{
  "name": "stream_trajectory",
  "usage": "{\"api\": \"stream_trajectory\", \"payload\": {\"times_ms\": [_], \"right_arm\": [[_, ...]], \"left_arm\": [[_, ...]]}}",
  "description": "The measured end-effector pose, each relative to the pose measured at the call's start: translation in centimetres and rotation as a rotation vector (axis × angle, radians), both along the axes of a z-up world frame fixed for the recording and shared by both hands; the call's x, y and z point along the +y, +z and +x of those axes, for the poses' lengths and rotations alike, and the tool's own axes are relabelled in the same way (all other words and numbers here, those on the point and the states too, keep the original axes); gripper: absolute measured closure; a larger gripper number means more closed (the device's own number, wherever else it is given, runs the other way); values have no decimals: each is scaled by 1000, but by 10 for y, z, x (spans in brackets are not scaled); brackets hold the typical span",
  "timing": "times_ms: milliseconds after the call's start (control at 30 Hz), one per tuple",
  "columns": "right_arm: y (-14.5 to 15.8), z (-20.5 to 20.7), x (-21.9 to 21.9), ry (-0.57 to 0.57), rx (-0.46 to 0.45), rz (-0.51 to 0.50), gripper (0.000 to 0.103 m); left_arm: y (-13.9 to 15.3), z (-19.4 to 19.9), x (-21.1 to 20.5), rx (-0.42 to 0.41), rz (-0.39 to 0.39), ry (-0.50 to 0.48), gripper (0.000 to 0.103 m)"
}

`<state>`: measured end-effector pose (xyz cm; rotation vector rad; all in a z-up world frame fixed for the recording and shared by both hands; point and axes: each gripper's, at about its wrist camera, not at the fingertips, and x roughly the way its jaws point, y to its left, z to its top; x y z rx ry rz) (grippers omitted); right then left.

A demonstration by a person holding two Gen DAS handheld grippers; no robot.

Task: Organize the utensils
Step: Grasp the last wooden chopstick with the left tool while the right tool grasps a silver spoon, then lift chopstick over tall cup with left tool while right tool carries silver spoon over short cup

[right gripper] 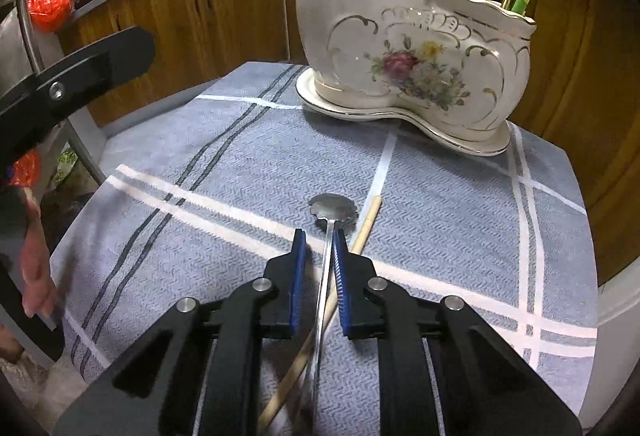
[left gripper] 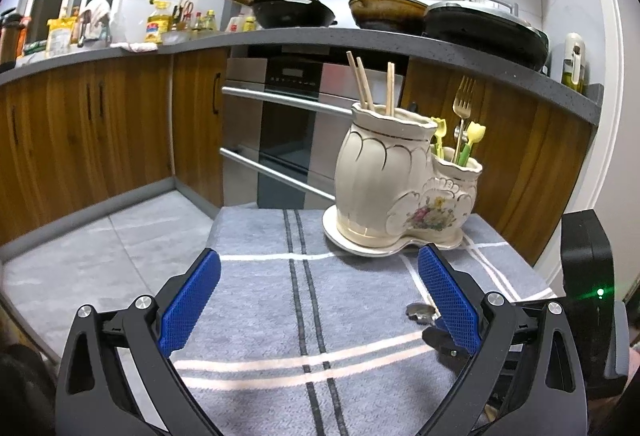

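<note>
Left hand-held gripper (left gripper: 320, 300) spread wide, empty, hovering over the grey tabletop cloth (left gripper: 256, 300) short of the ceramic holder (left gripper: 404, 180). Right hand-held gripper (right gripper: 319, 241) narrowed around the spoon (right gripper: 326, 256) handle, chopstick (right gripper: 362, 232) just beside; likely to pinch both or slip off thin metal.

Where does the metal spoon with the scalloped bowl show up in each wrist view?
Left wrist view: only the metal spoon bowl shows, low right on the striped cloth, mostly hidden behind the right blue pad.
Right wrist view: the spoon lies at centre, its handle running between the right gripper jaws, beside a loose chopstick.
Shared landmark: the boot-shaped ceramic holder, beyond the spoon in both.
</note>
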<state>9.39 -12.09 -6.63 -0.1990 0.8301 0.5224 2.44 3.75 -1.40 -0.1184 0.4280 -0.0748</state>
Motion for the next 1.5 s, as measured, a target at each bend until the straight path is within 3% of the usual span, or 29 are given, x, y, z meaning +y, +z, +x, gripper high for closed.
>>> {"api": "stream_trajectory", "payload": {"times_ms": [100,133,467,800,967,1233,1400,1467,1500], "right_arm": [[0,1,-1,-3,7,10,91],[0,1,-1,-6,5,9,99],[25,-6,-37,-40,-60,107,100],[39,-9,-94,-133,-108,167,100],[41,-15,-102,-125,-124,180,100],[46,-24,-107,-116,-134,214,100],[48,-26,-112,-108,-143,237,100],[49,-27,-114,-107,-147,243,100],[50,-27,-115,-104,-150,251,100]], "left_arm": [[0,0,0,1,-4,-3,5],[0,0,0,0,-5,-4,5],[1,1,-12,33,-2,-43,5],[-14,5,-65,228,42,-171,8],[-31,8,-100,347,94,-242,43],[-55,12,-131,438,176,-263,72],[-59,16,-140,425,247,-221,83],[-59,17,-142,417,278,-217,95],[-60,18,-143,412,282,-217,95]]}}
